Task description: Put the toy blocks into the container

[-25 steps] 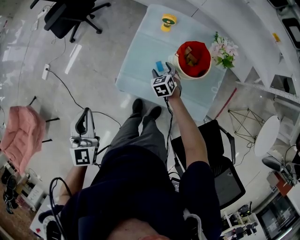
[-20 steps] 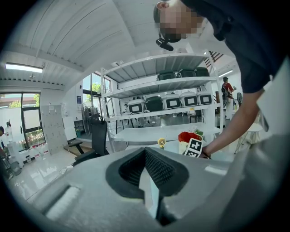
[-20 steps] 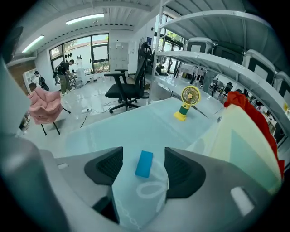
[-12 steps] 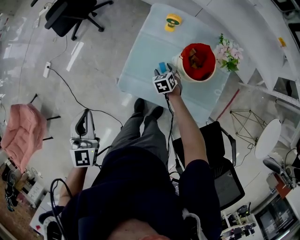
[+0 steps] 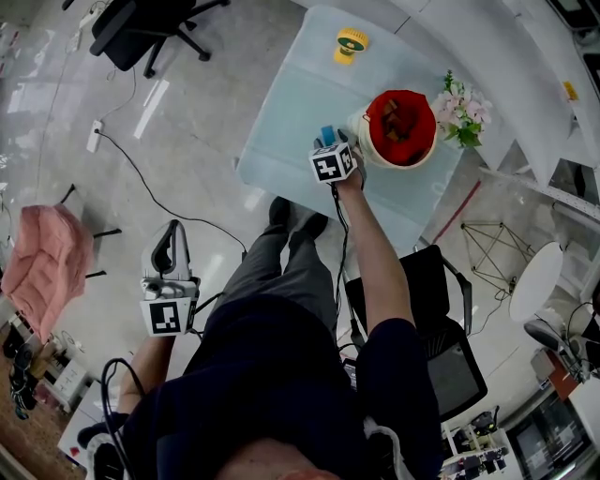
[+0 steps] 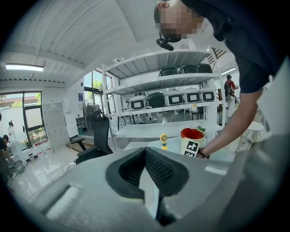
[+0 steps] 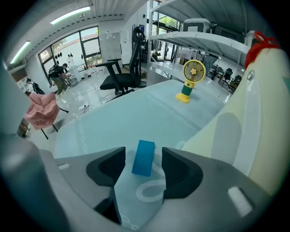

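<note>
Close by: fan (image 5: pixel 352 43), flowers (image 5: pixel 461 111), container (image 5: pixel 373 141).

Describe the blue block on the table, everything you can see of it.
The blue block is a small, plain, smooth rectangular piece. It rests on the pale table between the open jaws of the right gripper, which have just been closing. Gaps show on both sides, so only the table touches it.

Blue block (image 7: pixel 143 157) loose on table (image 5: pixel 291 103): was one. Container (image 5: pixel 412 159): one; blocks inside were too jumbled to count. Yellow fan (image 5: pixel 351 43): one. Flower bunch (image 5: pixel 461 111): one. Black office chairs: two, far one (image 5: pixel 141 28), near one (image 5: pixel 441 347). Pink cloth (image 5: pixel 47 272): one. Grippers numbered two: left gripper (image 6: pixel 146 149), right gripper (image 7: pixel 143 154).
</note>
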A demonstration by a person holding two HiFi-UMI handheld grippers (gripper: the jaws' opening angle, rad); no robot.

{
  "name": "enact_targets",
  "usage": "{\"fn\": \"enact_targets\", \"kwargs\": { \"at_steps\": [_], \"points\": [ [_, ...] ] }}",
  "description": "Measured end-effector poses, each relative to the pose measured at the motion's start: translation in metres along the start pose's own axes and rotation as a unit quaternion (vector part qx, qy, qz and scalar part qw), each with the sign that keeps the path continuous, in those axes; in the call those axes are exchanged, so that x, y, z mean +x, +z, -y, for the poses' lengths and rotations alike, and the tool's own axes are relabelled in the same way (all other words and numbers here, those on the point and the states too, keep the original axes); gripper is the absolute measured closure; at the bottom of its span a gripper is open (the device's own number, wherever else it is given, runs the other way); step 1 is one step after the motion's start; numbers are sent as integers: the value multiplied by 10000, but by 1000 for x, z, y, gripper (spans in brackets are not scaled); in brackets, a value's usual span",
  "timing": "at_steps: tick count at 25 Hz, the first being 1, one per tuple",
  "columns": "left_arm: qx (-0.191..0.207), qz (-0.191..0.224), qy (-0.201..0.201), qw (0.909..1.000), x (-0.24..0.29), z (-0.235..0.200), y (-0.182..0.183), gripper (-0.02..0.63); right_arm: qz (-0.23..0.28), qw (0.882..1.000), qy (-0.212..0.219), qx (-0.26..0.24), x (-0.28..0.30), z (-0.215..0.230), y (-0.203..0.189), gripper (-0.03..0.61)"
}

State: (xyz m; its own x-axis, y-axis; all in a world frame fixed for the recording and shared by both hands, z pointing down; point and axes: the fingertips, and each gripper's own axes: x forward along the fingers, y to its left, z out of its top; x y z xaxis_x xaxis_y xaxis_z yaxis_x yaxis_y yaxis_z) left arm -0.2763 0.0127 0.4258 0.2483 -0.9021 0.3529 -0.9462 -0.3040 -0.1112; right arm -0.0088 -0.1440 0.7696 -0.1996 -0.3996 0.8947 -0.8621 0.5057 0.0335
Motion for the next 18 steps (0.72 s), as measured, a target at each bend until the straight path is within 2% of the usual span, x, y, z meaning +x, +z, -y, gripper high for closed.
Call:
{"fn": "enact_targets", "kwargs": {
  "at_steps": [18],
  "points": [
    [-52,-114,38,9999,5,-3,-7,609,-216,9995,31,247,15,5,-6,387]
  ]
}}
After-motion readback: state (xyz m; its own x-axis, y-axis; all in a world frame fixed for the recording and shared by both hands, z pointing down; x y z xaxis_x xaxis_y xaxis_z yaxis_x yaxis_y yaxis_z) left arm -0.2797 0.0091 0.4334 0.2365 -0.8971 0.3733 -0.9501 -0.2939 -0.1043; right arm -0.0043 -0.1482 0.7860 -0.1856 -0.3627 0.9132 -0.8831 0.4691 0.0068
